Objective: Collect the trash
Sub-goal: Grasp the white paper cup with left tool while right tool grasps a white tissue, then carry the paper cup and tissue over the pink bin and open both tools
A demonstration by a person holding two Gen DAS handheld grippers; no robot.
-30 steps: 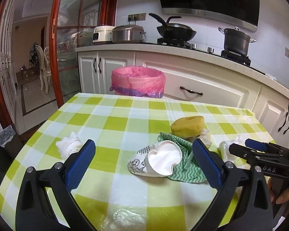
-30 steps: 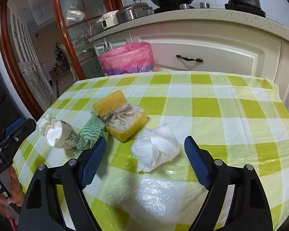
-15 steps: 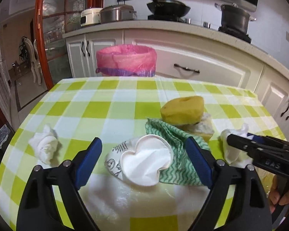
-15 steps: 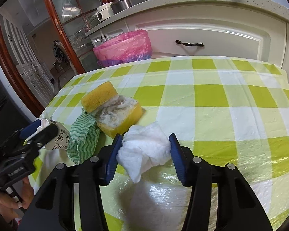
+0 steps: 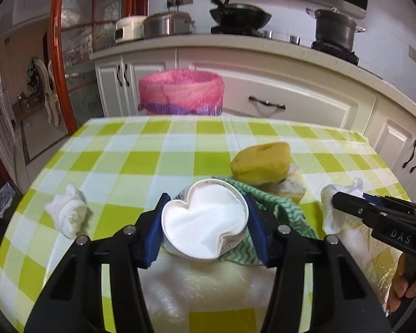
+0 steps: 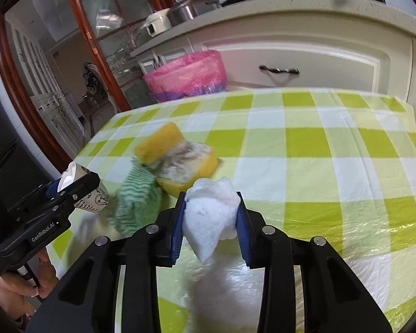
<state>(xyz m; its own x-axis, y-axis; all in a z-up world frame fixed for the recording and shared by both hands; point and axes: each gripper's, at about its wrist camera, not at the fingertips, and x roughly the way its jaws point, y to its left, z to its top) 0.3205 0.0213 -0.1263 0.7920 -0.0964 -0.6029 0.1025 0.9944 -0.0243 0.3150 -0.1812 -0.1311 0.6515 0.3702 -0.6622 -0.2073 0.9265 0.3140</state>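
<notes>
My green-checked tablecloth (image 5: 158, 163) lies in a kitchen, a pink-lined bin (image 5: 181, 91) behind it. My left gripper (image 5: 205, 222) has just closed on the one paper cup (image 5: 205, 222), my right gripper (image 6: 210, 216) on one of two tissue wads (image 6: 210, 213); the other wad (image 5: 68, 213) lies left. One sponge (image 5: 260, 162) rests on one green cloth (image 5: 280, 208).

A wide stretch of checked tablecloth (image 5: 141, 149) lies bare between the clutter and the pink-lined bin (image 5: 181, 94) beyond the far edge. The yellow sponge (image 5: 260, 161) and green cloth (image 5: 277, 208) crowd the near middle. A crumpled tissue (image 5: 68, 212) sits alone at the left.
</notes>
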